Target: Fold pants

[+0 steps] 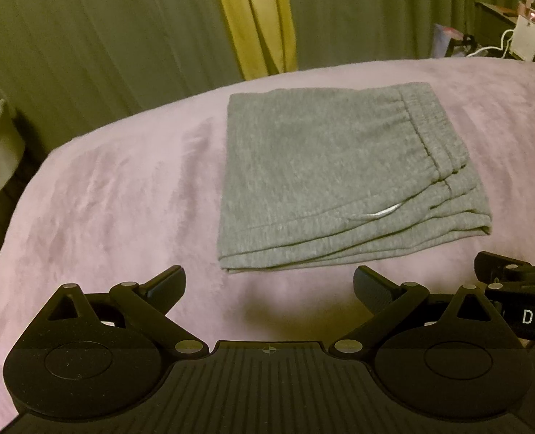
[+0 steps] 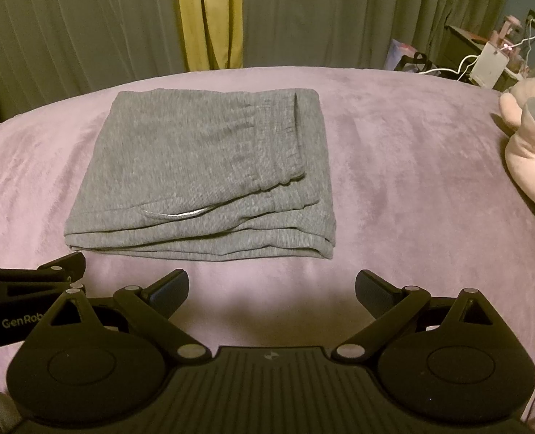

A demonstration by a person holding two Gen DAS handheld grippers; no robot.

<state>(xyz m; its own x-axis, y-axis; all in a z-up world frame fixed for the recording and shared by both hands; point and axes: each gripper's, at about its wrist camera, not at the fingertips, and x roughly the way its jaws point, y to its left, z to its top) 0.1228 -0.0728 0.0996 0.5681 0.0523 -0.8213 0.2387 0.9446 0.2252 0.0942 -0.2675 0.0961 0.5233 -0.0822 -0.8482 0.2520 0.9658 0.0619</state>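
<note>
1. Grey-green curtains (image 2: pixel 340 14) hang across the far side of the room, with a yellow strip of curtain (image 2: pixel 209 18) between them, and a bed with a mauve plush blanket (image 2: pixel 412 181) fills the scene in front of us.
2. We see the grey pants (image 2: pixel 202 177) folded into a compact, layered rectangle lying flat on the blanket, just beyond both grippers and touched by neither.
3. On the top layer, the elastic waistband (image 2: pixel 285 144) runs along the right side, and a short white drawstring (image 2: pixel 177 214) peeks out near the front edge.
4. Our left gripper (image 1: pixel 269 291) hovers over bare blanket at the near edge of the pants, its fingers spread wide and holding nothing.
5. Our right gripper (image 2: pixel 271 294) sits just beside it to the right, likewise released, with its fingers well apart and nothing between them.
6. A pale pink plush toy (image 2: pixel 531 152) rests on the blanket at the far right.
7. Behind the bed at the far right we make out a dark nightstand (image 2: pixel 463 43) with white cables (image 2: pixel 459 65) and small clutter, too blurred to name.
</note>
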